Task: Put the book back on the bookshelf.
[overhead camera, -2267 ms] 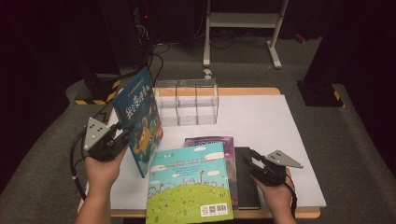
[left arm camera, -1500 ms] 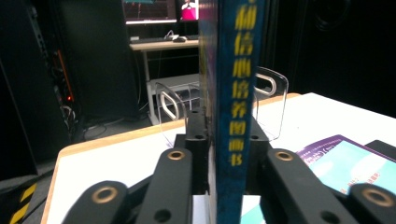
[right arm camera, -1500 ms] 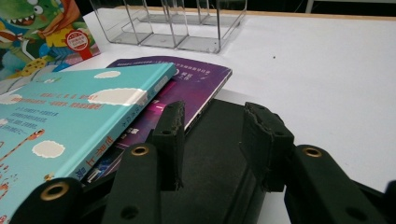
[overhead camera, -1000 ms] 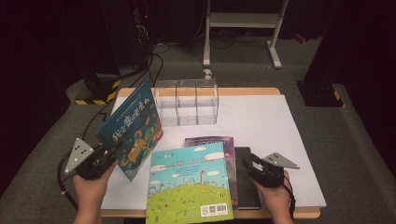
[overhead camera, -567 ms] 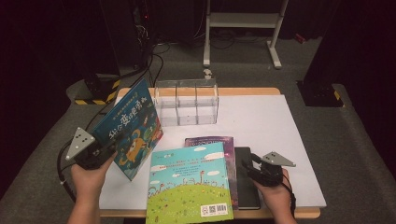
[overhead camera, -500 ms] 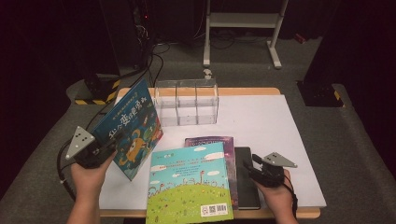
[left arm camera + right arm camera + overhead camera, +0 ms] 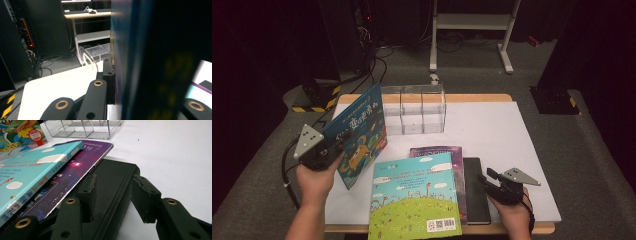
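Left gripper (image 7: 328,152) pinches the blue picture book (image 7: 358,132) by its lower edge, tilted, just left of the clear organizer (image 7: 414,110); stiff, glossy, top-heavy. Right gripper (image 7: 490,181) straddles the black book (image 7: 475,190), jaws spread.

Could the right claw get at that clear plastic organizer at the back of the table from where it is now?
Probably yes. The right claw sits at the black book near the front edge, and the white table between it and the clear organizer lies bare. The raised blue book is off to the left.
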Demonstrator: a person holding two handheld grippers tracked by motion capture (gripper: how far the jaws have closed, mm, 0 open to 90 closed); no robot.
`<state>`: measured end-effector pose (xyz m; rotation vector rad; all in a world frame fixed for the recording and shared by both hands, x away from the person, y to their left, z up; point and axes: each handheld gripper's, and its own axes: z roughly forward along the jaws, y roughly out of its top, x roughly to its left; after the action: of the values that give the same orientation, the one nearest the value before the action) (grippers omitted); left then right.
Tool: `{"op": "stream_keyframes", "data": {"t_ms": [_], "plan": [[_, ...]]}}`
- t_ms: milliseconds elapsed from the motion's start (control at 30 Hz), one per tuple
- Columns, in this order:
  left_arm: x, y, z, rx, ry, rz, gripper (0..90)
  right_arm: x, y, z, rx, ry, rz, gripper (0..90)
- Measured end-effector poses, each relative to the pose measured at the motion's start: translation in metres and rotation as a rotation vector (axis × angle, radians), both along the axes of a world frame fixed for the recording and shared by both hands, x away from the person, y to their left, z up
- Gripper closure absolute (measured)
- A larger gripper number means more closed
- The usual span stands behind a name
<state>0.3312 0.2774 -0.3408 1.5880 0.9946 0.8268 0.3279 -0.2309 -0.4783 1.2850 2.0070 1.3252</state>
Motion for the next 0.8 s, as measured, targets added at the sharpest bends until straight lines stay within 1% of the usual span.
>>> {"op": "stream_keyframes", "data": {"t_ms": [67, 167, 267, 367, 433, 500, 633, 800], "plan": [[0.007, -0.004, 0.006, 0.003, 0.006, 0.007, 83.1, 0.000, -0.001, 0.000, 0.004, 0.001, 0.001, 55.2], [0.018, -0.011, 0.016, 0.000, 0.005, 0.011, 83.1, 0.000, -0.004, 0.001, 0.009, -0.004, 0.000, 55.8], [0.028, -0.017, 0.026, -0.011, -0.011, 0.034, 83.1, -0.001, -0.007, 0.002, 0.016, -0.008, -0.003, 56.2], [0.041, -0.022, 0.031, -0.021, -0.027, 0.064, 83.1, -0.001, -0.010, 0.003, 0.024, -0.009, -0.006, 56.7], [0.051, -0.026, 0.032, -0.037, -0.024, 0.074, 83.0, -0.001, -0.011, 0.003, 0.027, -0.010, -0.007, 56.7], [0.064, -0.031, 0.031, -0.052, -0.022, 0.091, 83.0, -0.001, -0.012, 0.004, 0.030, -0.015, -0.007, 56.9], [0.084, -0.042, 0.025, -0.053, -0.039, 0.137, 83.0, -0.002, -0.012, 0.004, 0.032, -0.019, -0.007, 57.1], [0.102, -0.052, 0.019, -0.066, -0.044, 0.164, 83.0, -0.002, -0.014, 0.005, 0.035, -0.023, -0.007, 57.3]]}}
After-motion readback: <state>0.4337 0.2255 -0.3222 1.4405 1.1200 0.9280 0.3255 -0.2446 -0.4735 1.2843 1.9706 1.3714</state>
